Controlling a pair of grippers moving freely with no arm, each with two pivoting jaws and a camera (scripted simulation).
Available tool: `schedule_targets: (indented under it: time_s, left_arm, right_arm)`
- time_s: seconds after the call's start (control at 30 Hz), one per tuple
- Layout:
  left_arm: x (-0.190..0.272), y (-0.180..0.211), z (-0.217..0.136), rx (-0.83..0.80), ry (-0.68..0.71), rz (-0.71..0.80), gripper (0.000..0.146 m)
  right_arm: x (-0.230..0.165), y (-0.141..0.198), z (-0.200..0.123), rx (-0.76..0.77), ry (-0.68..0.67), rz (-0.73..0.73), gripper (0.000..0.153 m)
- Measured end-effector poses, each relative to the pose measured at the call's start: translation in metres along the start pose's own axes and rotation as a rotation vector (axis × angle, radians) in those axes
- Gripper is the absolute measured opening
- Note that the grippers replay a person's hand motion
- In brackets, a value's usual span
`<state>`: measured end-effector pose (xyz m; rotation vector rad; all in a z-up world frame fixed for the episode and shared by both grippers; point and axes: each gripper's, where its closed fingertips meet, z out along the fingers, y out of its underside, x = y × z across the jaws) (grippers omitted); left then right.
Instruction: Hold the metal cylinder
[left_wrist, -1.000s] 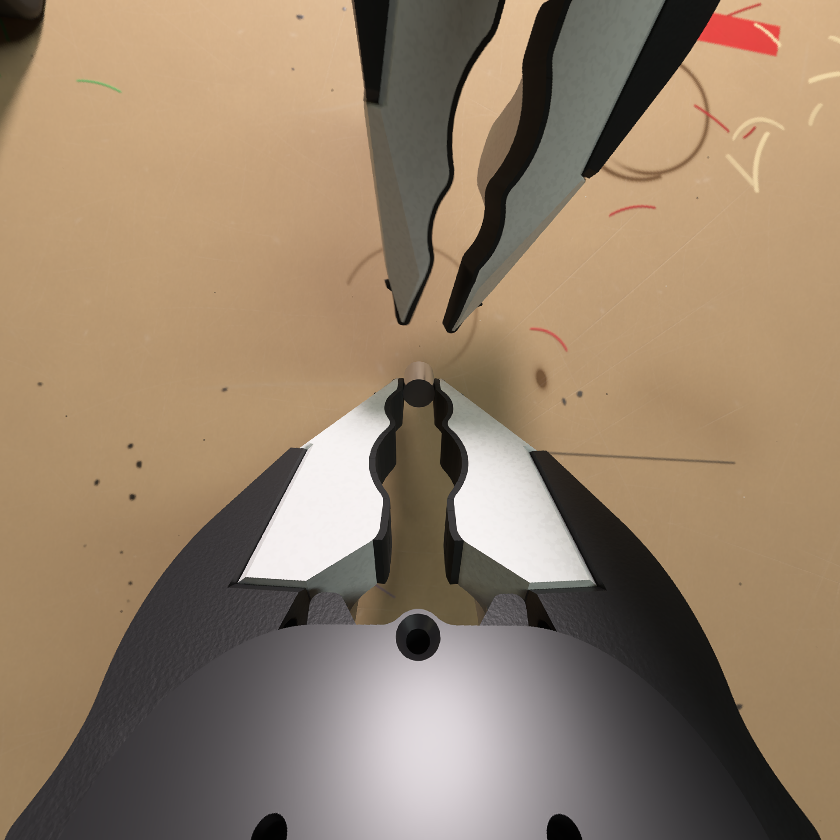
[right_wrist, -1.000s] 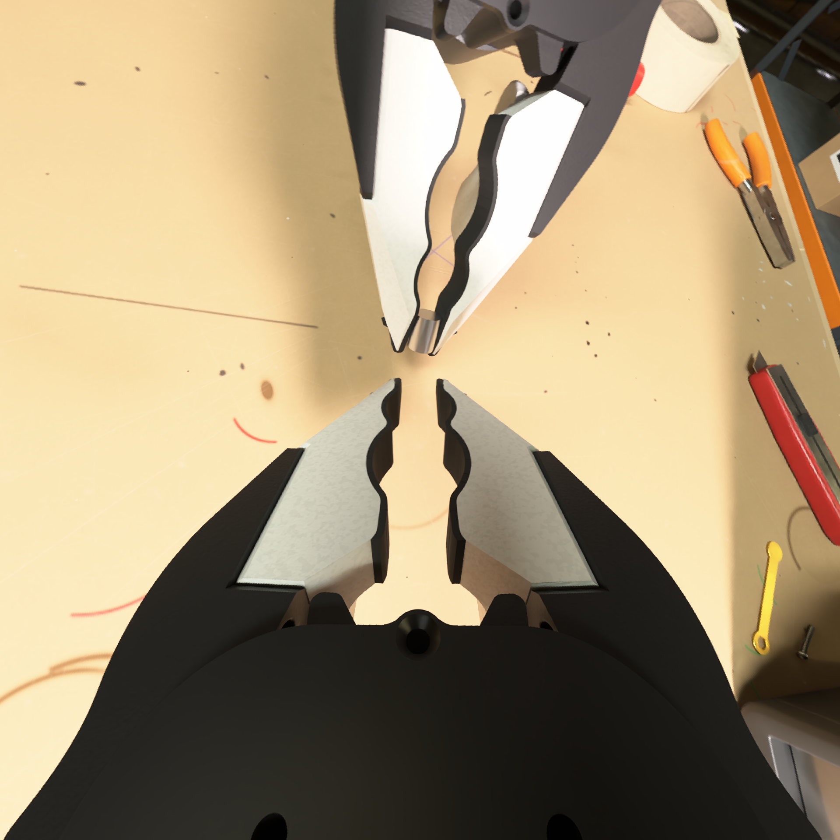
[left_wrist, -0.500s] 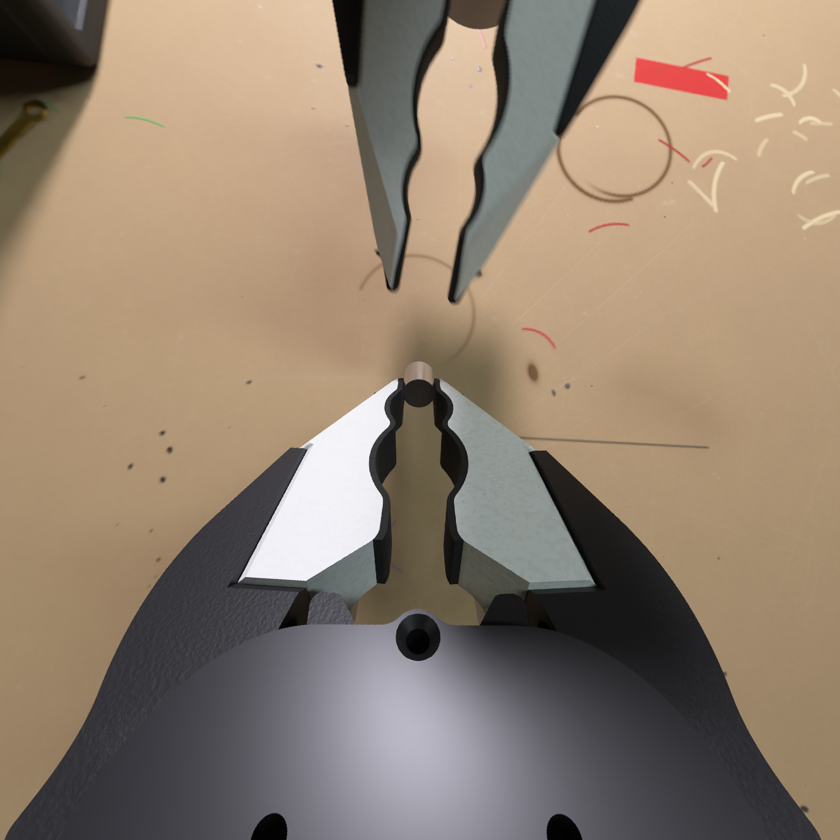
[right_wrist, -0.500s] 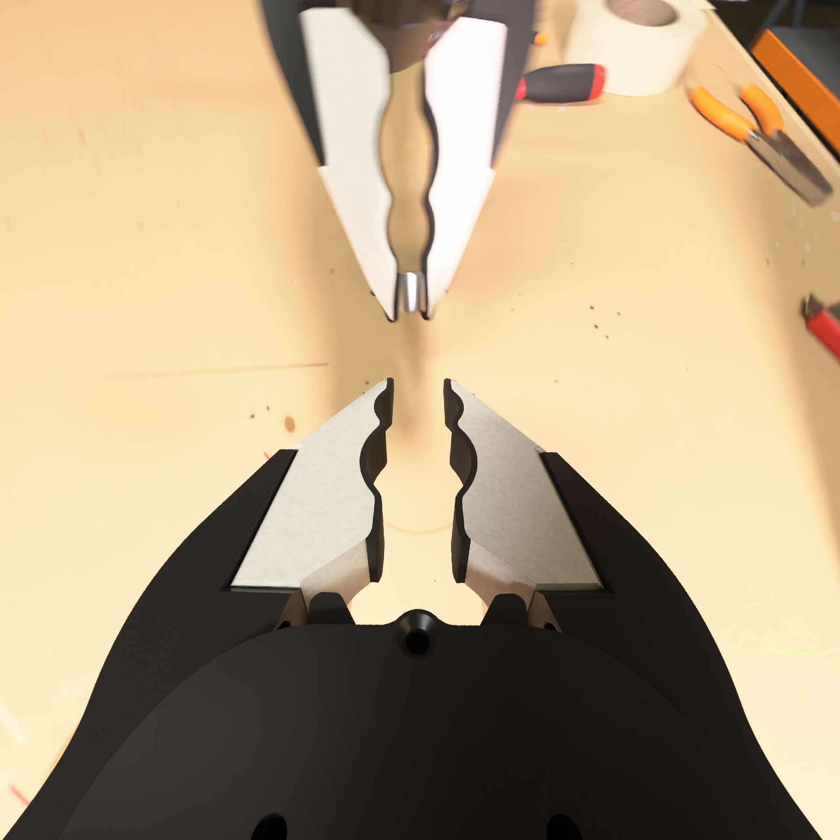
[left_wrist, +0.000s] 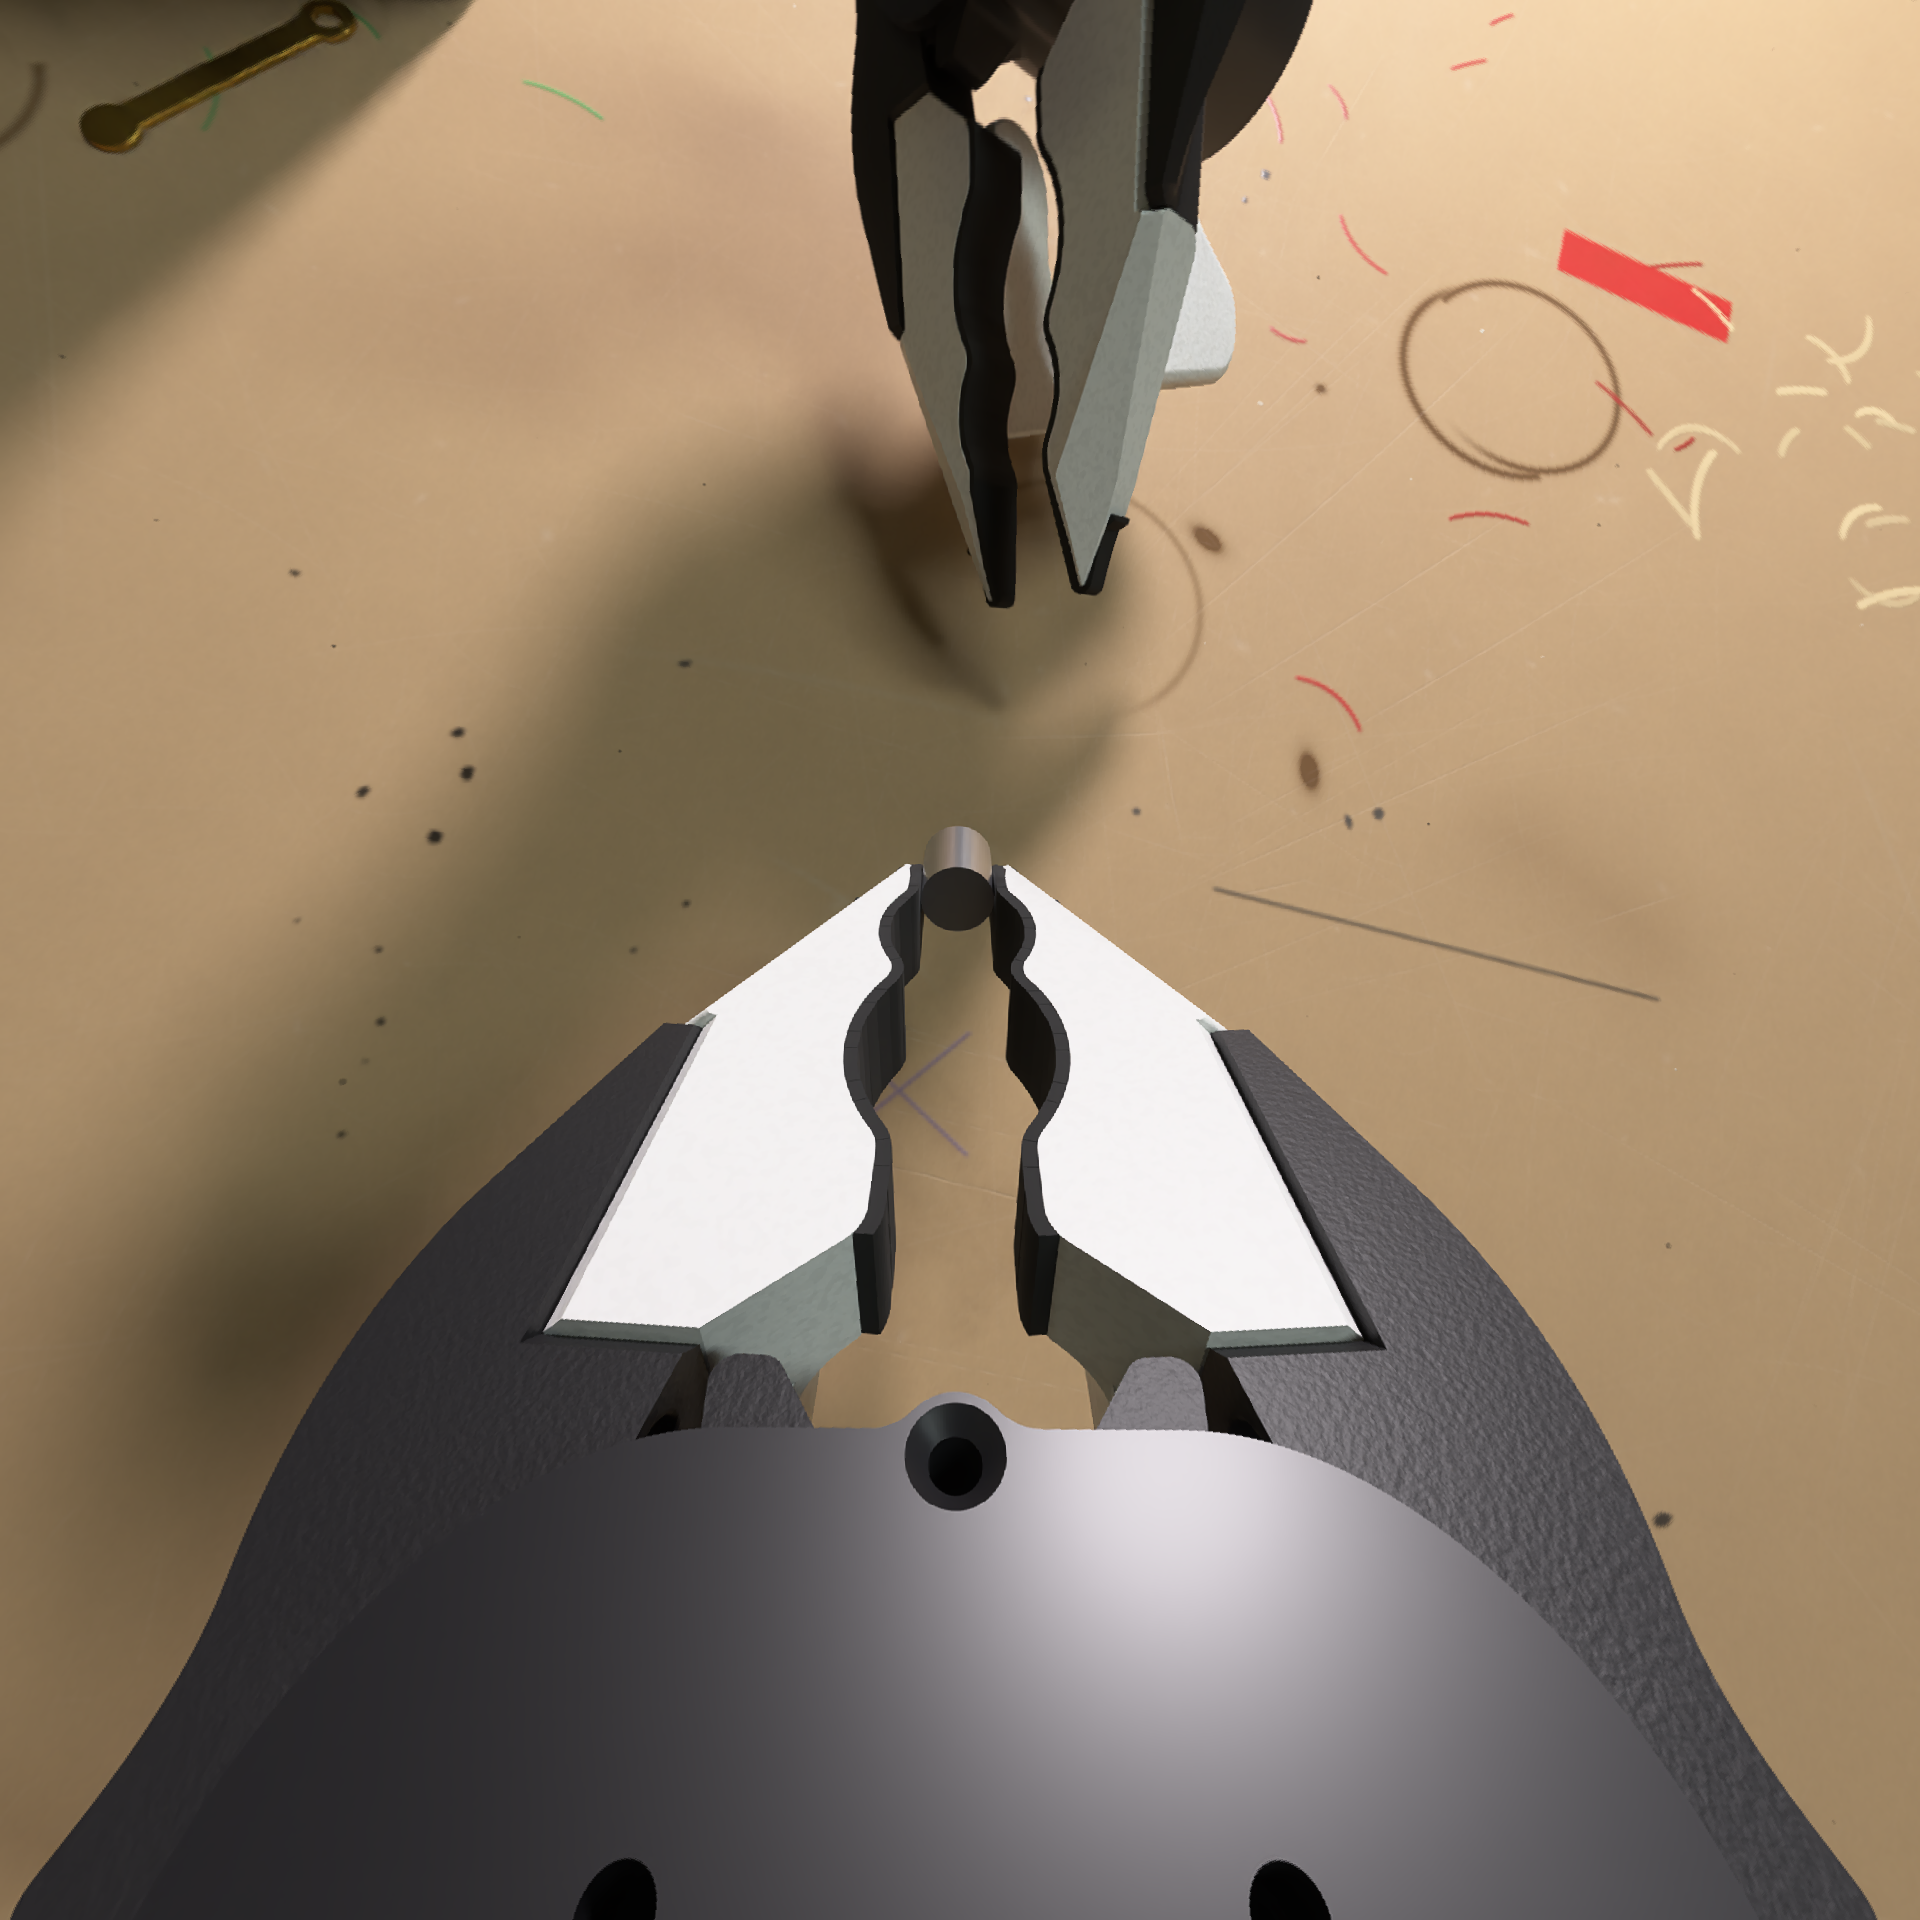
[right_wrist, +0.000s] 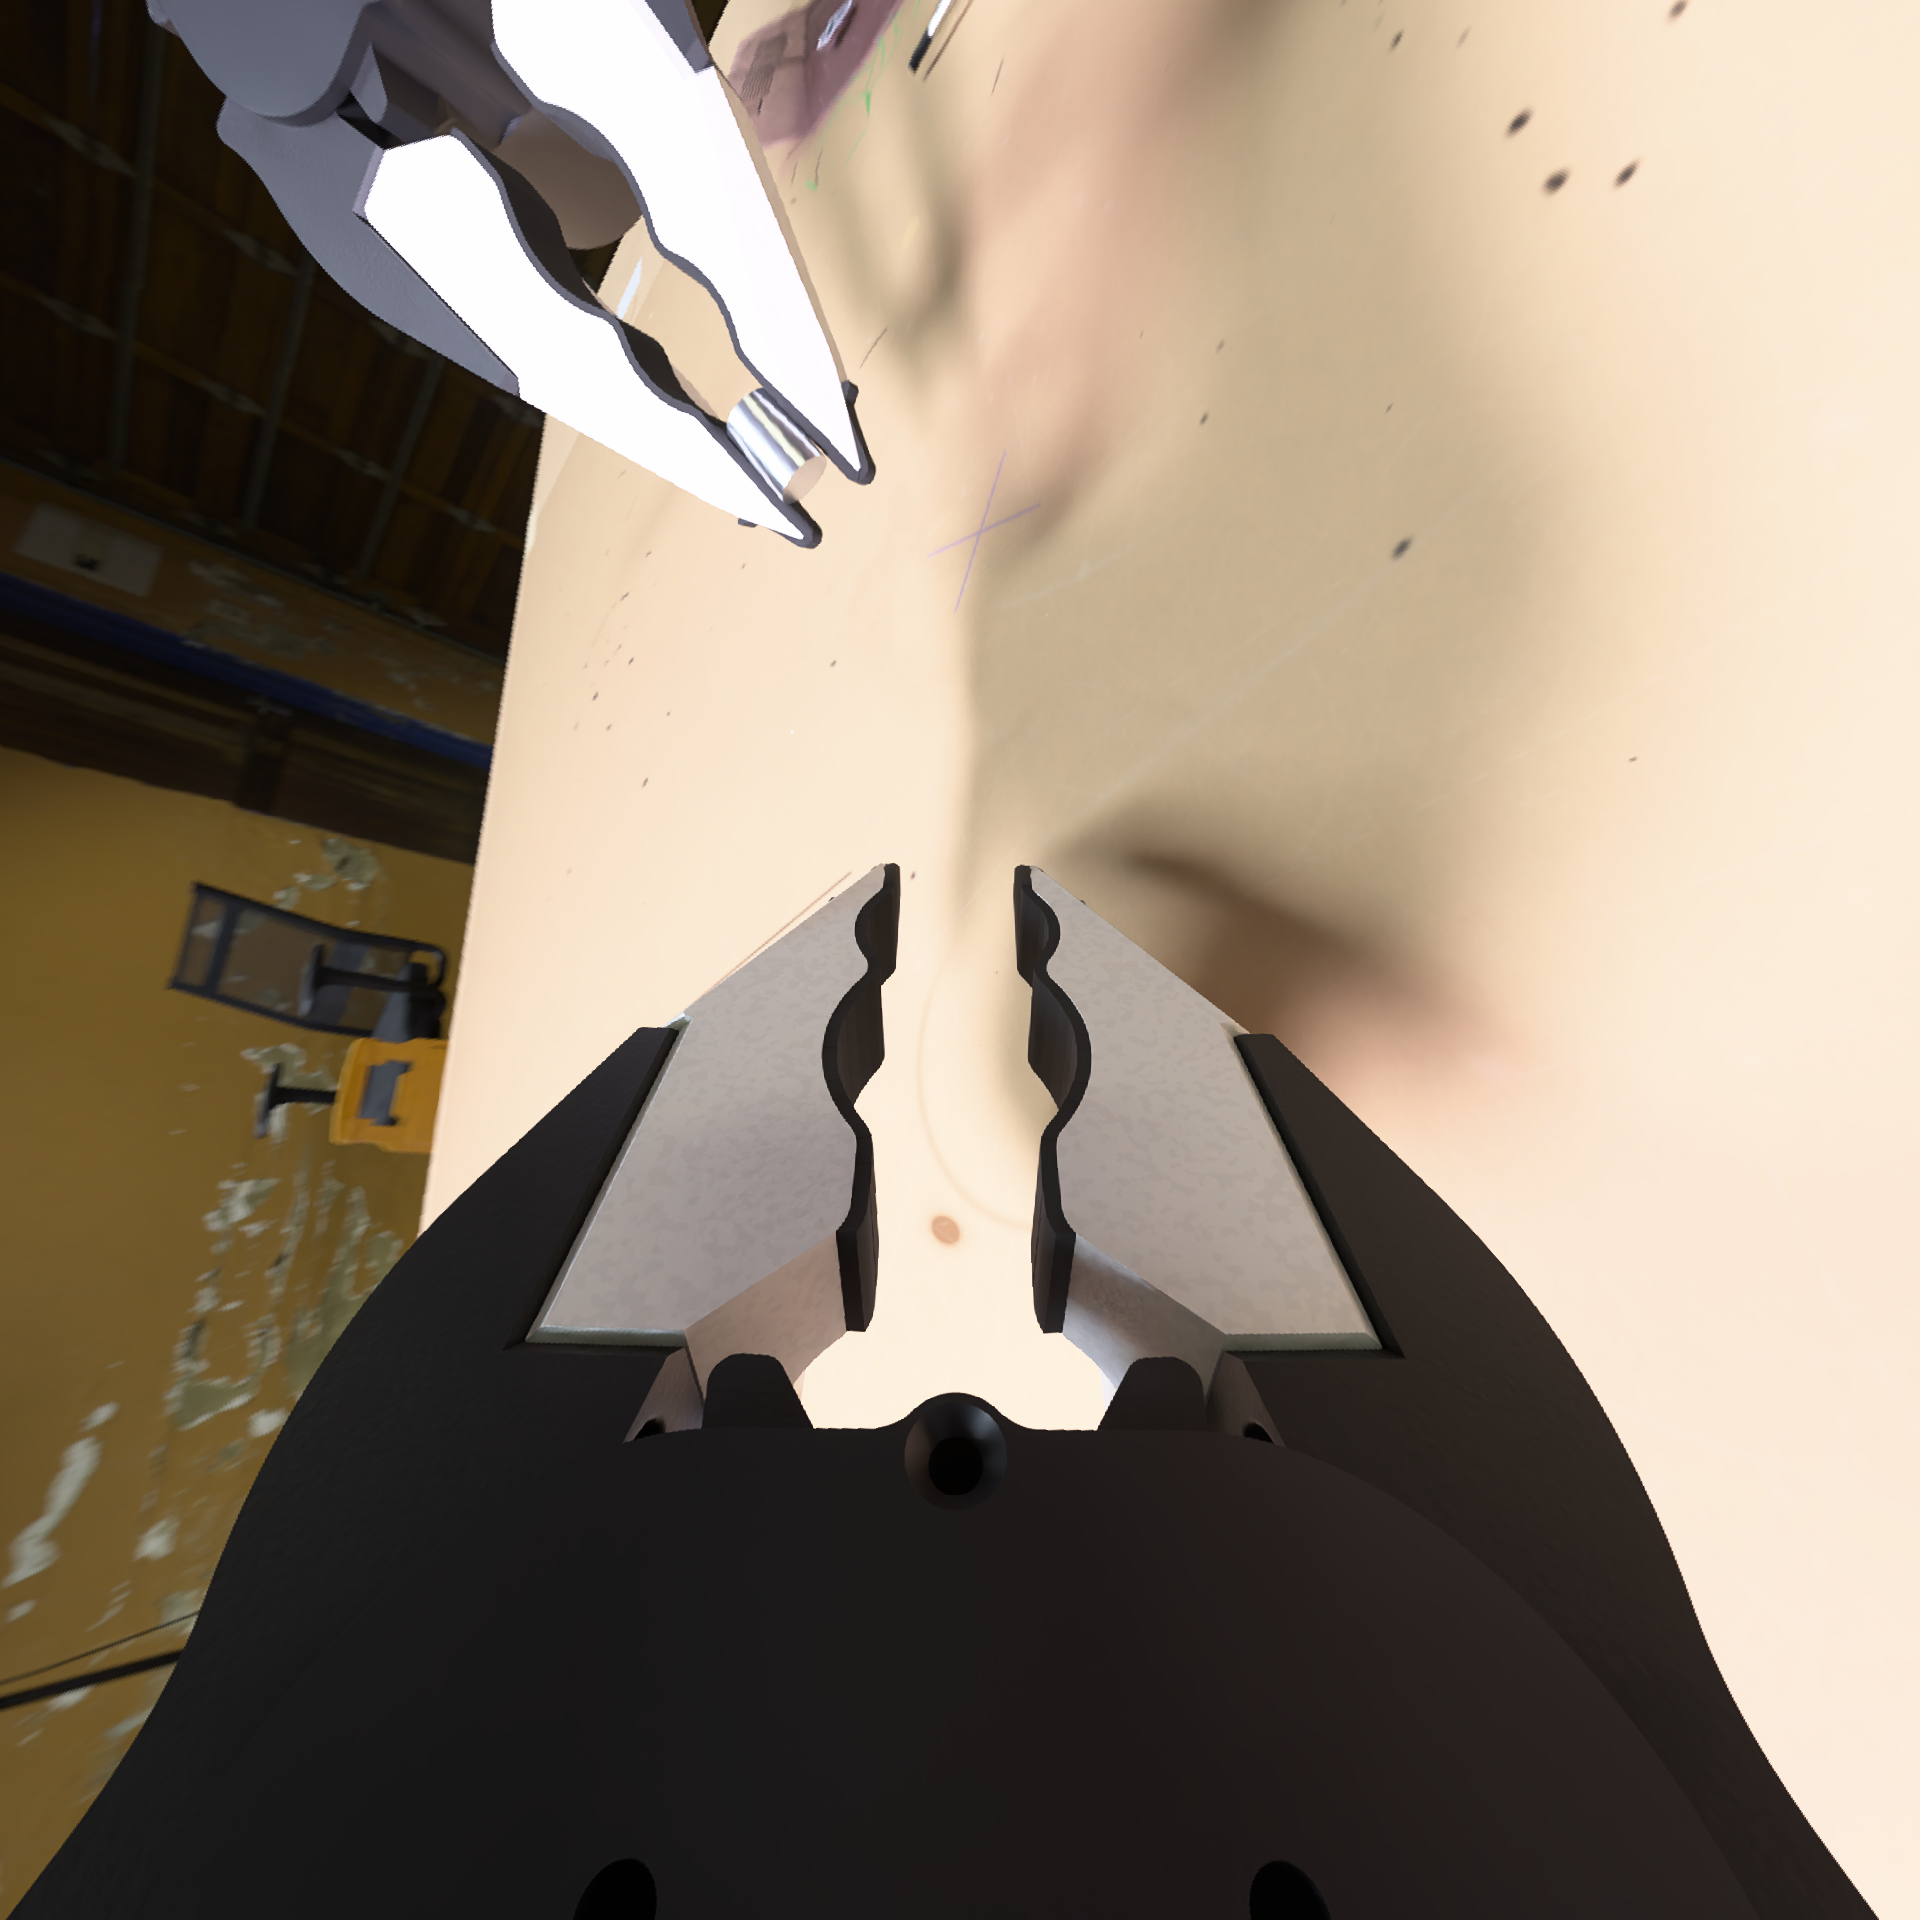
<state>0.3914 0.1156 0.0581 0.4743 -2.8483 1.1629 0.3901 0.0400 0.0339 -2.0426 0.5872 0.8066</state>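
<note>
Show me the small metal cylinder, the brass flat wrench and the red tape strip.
small metal cylinder (left_wrist: 956, 896), left wrist view, round end face.
brass flat wrench (left_wrist: 213, 78), left wrist view, mid-shaft.
red tape strip (left_wrist: 1642, 298), left wrist view, its centre.

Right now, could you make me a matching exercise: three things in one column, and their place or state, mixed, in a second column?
1. small shiny metal cylinder
2. black right claw
3. brass-coloured flat wrench

a. lying on the tan table
b. open, holding nothing
c. pinched at the tips of the grey left claw

Pairs: 1-c, 2-b, 3-a
</note>
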Motion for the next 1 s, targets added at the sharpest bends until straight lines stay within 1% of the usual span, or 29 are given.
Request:
schedule_targets:
  time_s: [0.27,0.37,0.43,0.5,0.63,0.73,0.87,1.0]
  left_arm:
    - [0.000,0.005,0.003,-0.003,0.022,0.003,0.012]
    - [0.000,0.006,0.001,0.000,0.022,0.003,0.012]
    - [-0.001,0.006,0.000,0.005,0.017,0.004,0.012]
    - [-0.001,0.006,0.000,0.009,0.018,0.001,0.012]
    - [-0.002,0.008,0.002,0.005,0.020,-0.009,0.012]
    - [-0.002,0.009,0.003,0.004,0.019,-0.012,0.012]
    - [-0.004,0.013,0.006,-0.005,0.023,-0.029,0.012]
    - [-0.003,0.015,0.008,-0.011,0.029,-0.026,0.012]
  right_arm:
    - [-0.003,0.010,0.014,-0.089,-0.124,0.095,0.022]
    - [-0.008,0.015,0.018,-0.124,-0.153,0.094,0.014]
    - [-0.017,0.014,0.020,-0.110,-0.210,0.117,0.014]
    - [-0.022,0.008,0.020,-0.068,-0.252,0.132,0.018]
    - [-0.016,0.006,0.018,-0.066,-0.184,0.079,0.018]
    - [-0.010,0.000,0.016,-0.037,-0.147,0.067,0.018]
    - [-0.008,-0.005,0.017,-0.017,-0.152,0.051,0.019]
    - [-0.011,-0.005,0.021,-0.100,-0.195,-0.073,0.019]
